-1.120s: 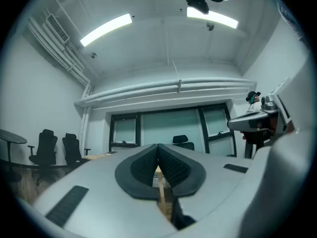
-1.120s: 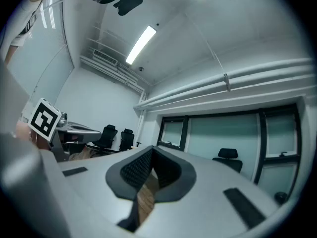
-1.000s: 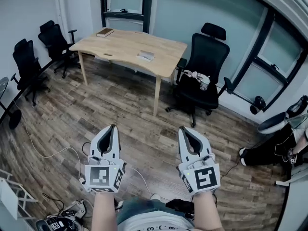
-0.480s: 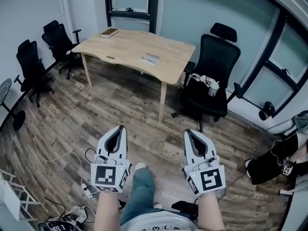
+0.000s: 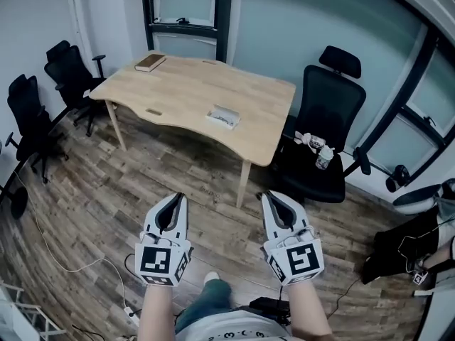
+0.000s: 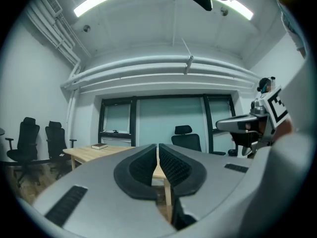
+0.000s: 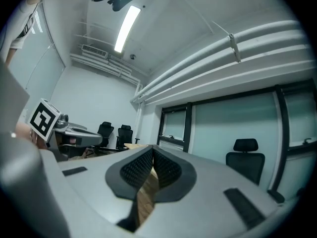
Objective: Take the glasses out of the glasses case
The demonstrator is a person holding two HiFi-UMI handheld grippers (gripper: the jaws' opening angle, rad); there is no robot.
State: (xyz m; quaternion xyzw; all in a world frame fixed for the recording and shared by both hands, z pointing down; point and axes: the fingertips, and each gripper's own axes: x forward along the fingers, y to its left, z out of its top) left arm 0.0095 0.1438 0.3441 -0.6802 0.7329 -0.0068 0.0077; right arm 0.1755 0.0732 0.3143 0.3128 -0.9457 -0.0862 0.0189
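The glasses case (image 5: 223, 116) is a small pale box lying near the front edge of the wooden table (image 5: 178, 91). No glasses show outside it. My left gripper (image 5: 175, 198) and right gripper (image 5: 273, 197) are held level side by side over the floor, well short of the table. Both are shut with nothing between their pads. In the left gripper view the closed jaws (image 6: 157, 148) point at the table (image 6: 94, 153), with the right gripper (image 6: 247, 125) showing at the right. The right gripper view shows its own closed jaws (image 7: 152, 151).
A brown book (image 5: 150, 63) lies at the table's far left corner. A black office chair (image 5: 325, 130) with small items on its seat stands right of the table. More black chairs (image 5: 60, 73) line the left wall. Cables (image 5: 67, 261) trail across the wooden floor.
The person has walked toward the table, which now looks larger and closer. Both grippers stayed shut and side by side in front of the body.
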